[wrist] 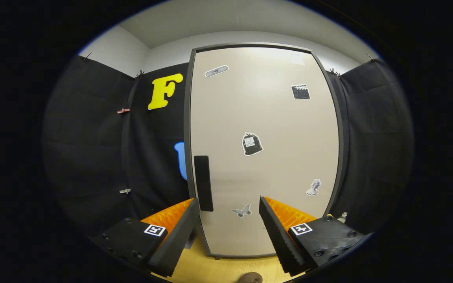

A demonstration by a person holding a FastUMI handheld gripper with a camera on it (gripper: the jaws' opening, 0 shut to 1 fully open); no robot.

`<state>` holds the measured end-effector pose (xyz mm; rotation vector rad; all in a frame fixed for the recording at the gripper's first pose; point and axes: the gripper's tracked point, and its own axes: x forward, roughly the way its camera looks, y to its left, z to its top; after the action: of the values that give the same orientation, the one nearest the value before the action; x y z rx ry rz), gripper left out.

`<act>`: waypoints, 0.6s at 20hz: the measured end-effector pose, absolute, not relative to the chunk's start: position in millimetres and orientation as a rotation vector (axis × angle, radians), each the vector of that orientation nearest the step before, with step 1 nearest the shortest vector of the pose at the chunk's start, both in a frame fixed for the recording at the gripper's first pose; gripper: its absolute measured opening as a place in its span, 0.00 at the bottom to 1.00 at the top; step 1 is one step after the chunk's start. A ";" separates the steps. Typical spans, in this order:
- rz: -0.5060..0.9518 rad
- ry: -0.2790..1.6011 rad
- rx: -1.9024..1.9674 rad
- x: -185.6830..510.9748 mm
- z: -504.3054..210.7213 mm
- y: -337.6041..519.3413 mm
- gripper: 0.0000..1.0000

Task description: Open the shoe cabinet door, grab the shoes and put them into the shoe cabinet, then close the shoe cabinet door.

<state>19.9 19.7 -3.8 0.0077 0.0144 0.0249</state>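
Observation:
The shoe cabinet (pixel 264 153) stands straight ahead, its beige door shut and dotted with several stickers. A dark vertical handle (pixel 203 183) runs along the door's left edge. My gripper (pixel 229 204) is open, its fingers spread apart a short way before the door's lower part. The left fingertip (pixel 189 212) sits just below and beside the handle's bottom end, apart from it as far as I can tell. A small brown piece of a shoe (pixel 250 278) peeks up from the floor below, between the fingers.
Black cloth walls (pixel 92 149) close in on both sides of the cabinet. The wooden floor (pixel 226 269) shows beneath the door. White wall and ceiling lie above the cloth.

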 end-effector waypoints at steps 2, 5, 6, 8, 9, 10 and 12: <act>0.029 0.015 0.007 24.1 -4.2 23.9 0.98; 0.040 0.010 0.013 36.2 -3.9 32.7 0.99; 0.040 0.015 0.012 41.9 -5.3 36.0 0.99; 0.047 0.020 0.009 53.8 -8.4 44.4 0.99; 0.048 0.022 0.008 61.7 -9.8 48.0 0.99; 0.047 0.023 0.009 68.7 -11.8 50.8 0.99; 0.036 0.020 0.016 83.1 -14.1 55.6 0.99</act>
<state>83.1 55.6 -14.1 0.0164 0.0199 0.0362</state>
